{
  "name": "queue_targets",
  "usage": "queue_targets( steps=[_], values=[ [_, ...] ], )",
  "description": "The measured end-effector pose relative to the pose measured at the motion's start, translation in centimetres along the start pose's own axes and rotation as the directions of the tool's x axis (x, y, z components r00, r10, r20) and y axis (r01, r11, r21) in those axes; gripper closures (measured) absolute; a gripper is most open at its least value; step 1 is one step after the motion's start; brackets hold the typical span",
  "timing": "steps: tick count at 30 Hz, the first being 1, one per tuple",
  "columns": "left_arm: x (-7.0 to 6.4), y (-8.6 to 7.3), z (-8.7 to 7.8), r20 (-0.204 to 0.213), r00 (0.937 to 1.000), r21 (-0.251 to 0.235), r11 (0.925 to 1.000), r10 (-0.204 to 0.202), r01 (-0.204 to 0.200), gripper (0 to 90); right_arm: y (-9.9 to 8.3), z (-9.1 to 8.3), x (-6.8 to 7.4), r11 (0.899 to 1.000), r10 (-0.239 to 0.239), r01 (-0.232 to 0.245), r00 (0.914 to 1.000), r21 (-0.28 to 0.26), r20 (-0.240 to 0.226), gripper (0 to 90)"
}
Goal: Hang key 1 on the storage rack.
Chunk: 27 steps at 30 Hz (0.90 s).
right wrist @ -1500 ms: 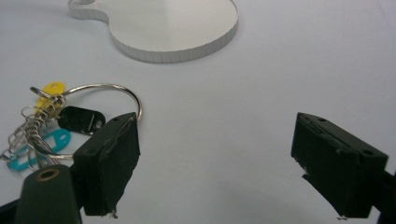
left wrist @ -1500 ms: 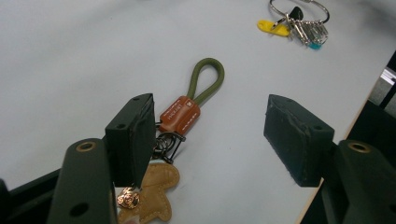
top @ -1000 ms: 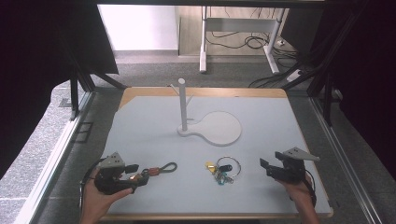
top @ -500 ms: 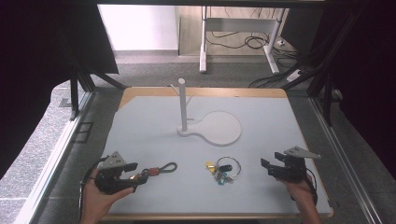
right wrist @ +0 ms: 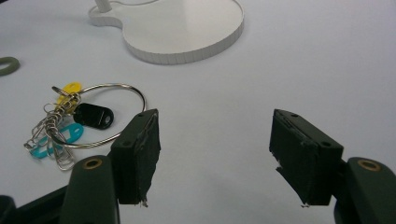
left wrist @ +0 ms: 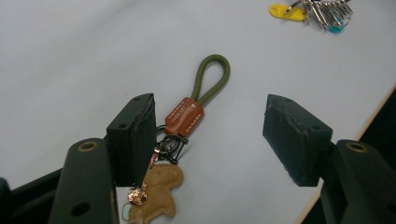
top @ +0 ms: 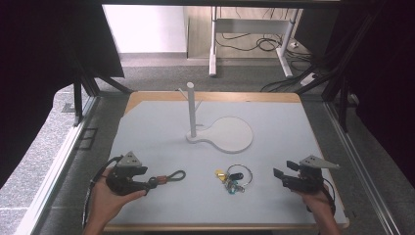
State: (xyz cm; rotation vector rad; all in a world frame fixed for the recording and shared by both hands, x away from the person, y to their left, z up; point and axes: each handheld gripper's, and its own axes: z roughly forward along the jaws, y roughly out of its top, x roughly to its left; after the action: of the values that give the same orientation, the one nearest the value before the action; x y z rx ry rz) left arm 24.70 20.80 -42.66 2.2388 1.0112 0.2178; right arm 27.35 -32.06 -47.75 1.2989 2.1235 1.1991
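Nothing has shifted since before: left gripper [left wrist: 208, 135], jaws wide, straddles the green-loop keychain [left wrist: 187, 116]; right gripper [right wrist: 215, 158] waits wide near the key ring [right wrist: 88, 121]; next, clamp the leather tab

A lab test bench: black curtains [top: 58, 44] flank a framed table [top: 274, 112], floor cables [top: 244, 44] behind.

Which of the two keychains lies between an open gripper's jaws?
The green-loop keychain, between the left gripper jaws; the big-ring key bunch lies apart.
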Motion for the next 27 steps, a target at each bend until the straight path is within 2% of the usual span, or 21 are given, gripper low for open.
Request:
queue_targets(
  steps=[5, 6, 9, 10, 13, 18, 19, 21, 23, 24, 25, 26, 27],
  values=[
    [0.3, 0.8, -0.1, 0.012, 0.9998, 0.005, 0.9998, 0.018, -0.018, 35.5, -0.4, 0.3, 0.0, 1.0, -0.003, 0.003, 0.9999, 0.017, 0.016, 34.2],
    [0.4, 1.2, 0.1, 0.009, 0.9993, 0.023, 0.9991, 0.036, -0.036, 35.6, -0.5, 0.3, 0.0, 1.0, -0.002, 0.001, 0.9998, 0.026, 0.022, 34.2],
    [0.5, 1.5, 0.2, 0.012, 0.9988, 0.027, 0.9985, 0.047, -0.047, 35.9, -0.6, 0.3, 0.0, 1.0, 0.002, -0.003, 0.9995, 0.031, 0.031, 34.2],
    [0.7, 1.7, 0.4, 0.028, 0.9985, 0.034, 0.9983, 0.047, -0.048, 36.1, -0.8, 0.1, 0.0, 1.0, 0.014, -0.015, 0.9993, 0.028, 0.034, 34.3],
    [1.0, 1.9, 0.8, 0.037, 0.9981, 0.043, 0.9978, 0.049, -0.05, 36.6, -1.2, -0.3, 0.1, 0.999, 0.017, -0.019, 0.9989, 0.027, 0.044, 34.6],
    [1.3, 2.1, 1.6, 0.057, 0.9954, 0.081, 0.9933, 0.078, -0.082, 36.7, -1.6, -0.9, 0.0, 0.999, 0.028, -0.03, 0.9971, 0.024, 0.071, 35.1],
    [1.4, 2.2, 2.0, 0.063, 0.9945, 0.104, 0.9905, 0.084, -0.09, 36.8, -1.8, -0.9, 0.1, 0.999, 0.024, -0.026, 0.9972, 0.034, 0.071, 35.0],
    [1.5, 2.4, 2.2, 0.068, 0.9938, 0.116, 0.9886, 0.088, -0.096, 37.1, -1.9, -0.8, 0.2, 0.999, 0.019, -0.022, 0.9972, 0.04, 0.072, 35.0],
    [1.5, 2.7, 2.7, 0.071, 0.9926, 0.145, 0.9836, 0.099, -0.108, 37.4, -2.2, -0.7, 0.2, 0.999, 0.014, -0.018, 0.9973, 0.051, 0.073, 34.9],
    [1.5, 2.8, 2.9, 0.072, 0.9915, 0.158, 0.9803, 0.108, -0.118, 37.4, -2.2, -0.7, 0.2, 0.999, 0.014, -0.018, 0.9973, 0.051, 0.073, 34.9],
    [1.3, 3.1, 3.3, 0.075, 0.99, 0.186, 0.9737, 0.12, -0.132, 37.6, -2.3, -0.7, 0.2, 0.998, 0.016, -0.02, 0.9971, 0.057, 0.075, 34.9],
    [1.3, 3.1, 3.3, 0.075, 0.99, 0.186, 0.9737, 0.12, -0.132, 37.9, -2.3, -0.7, 0.2, 0.998, 0.016, -0.02, 0.9971, 0.057, 0.075, 34.9],
    [1.1, 3.3, 3.8, 0.078, 0.9876, 0.219, 0.964, 0.136, -0.15, 38.2, -2.4, -0.7, 0.3, 0.998, 0.016, -0.02, 0.9971, 0.053, 0.074, 34.9]
  ],
)
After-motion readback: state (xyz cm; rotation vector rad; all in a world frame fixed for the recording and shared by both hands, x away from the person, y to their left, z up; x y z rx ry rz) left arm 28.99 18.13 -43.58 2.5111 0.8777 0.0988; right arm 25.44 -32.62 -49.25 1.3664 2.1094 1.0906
